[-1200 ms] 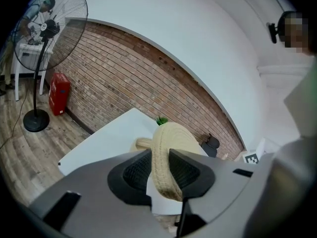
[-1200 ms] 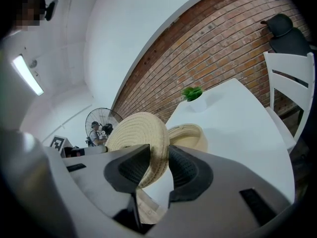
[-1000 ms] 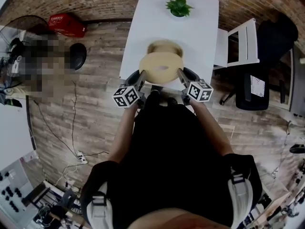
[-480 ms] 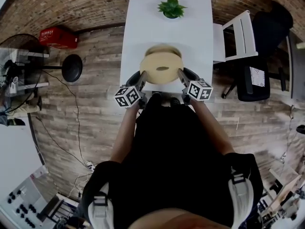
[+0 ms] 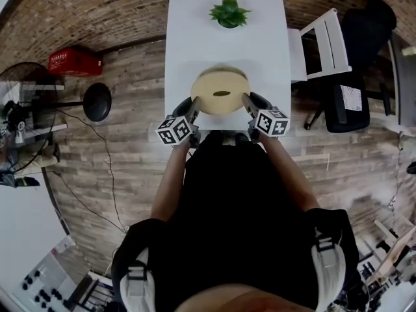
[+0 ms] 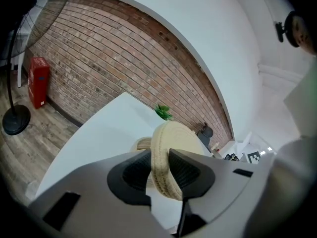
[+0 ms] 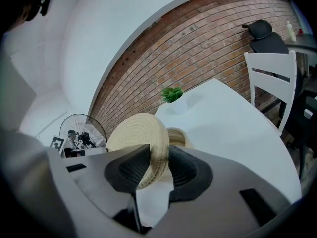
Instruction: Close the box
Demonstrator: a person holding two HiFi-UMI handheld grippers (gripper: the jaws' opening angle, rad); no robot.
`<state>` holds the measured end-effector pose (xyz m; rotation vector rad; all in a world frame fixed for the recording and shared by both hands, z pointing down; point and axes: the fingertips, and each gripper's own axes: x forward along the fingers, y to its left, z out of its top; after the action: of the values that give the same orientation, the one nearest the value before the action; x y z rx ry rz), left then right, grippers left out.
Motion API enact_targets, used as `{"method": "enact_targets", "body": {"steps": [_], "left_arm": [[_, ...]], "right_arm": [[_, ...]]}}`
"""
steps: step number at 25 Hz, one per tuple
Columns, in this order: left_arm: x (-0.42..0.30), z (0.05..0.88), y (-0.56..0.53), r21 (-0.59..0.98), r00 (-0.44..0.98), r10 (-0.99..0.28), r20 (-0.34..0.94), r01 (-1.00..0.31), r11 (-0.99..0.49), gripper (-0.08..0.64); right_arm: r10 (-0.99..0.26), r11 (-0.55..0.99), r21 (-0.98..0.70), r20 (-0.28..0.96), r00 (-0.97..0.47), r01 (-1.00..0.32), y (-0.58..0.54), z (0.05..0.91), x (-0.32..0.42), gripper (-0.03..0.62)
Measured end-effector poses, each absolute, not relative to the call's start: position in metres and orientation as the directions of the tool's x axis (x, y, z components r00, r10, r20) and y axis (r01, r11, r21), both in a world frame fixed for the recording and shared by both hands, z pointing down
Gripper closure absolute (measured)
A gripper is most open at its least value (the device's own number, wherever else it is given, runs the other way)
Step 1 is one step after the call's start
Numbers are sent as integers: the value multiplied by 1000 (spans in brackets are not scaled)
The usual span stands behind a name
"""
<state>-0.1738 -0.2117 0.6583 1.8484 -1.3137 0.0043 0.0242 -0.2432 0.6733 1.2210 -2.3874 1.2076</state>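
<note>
Woven straw lid (image 5: 220,93) hovers over the round woven box (image 7: 179,137) on the white table (image 5: 195,31). The left gripper (image 5: 193,104) and right gripper (image 5: 247,100) are each clamped on the lid's rim, at opposite sides. A potted plant (image 5: 228,12) stands beyond.

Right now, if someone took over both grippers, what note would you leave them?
Grips: left gripper shut on the left rim of the lid; right gripper shut on its right rim.
Things: the box stands open on the table, just beyond and below the lid; a plant sits at the far end.
Done: the lid is up in the air, close over the box.
Left: lower it level onto the box, seat it, release both.
</note>
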Motion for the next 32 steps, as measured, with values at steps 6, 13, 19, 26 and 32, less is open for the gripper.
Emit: {"method": "enact_targets", "body": {"steps": [6,13,19,26,32], "left_arm": [[-173,665,-226,620,470,-752,462,-777,-105,440],[-174,673,-243,619,493,-726,479,-776,-118,440],[-176,682,-253,623,513,-705,491,-772,-128,440],[-177,693,-264,622,541,-668,511,-769,-147,439],[-179,702,-264,637,563,-636,528,-758,-142,434]], "right_arm": [[-593,295,-593,501,-630,-749,-255,682,24,474],[-607,284,-571,514,-606,-770,-270,687,23,474],[-620,278,-538,532,-576,-796,-279,692,21,474],[-626,273,-508,551,-552,-817,-289,697,20,474],[-628,258,-503,561,-539,-825,-291,702,18,472]]}}
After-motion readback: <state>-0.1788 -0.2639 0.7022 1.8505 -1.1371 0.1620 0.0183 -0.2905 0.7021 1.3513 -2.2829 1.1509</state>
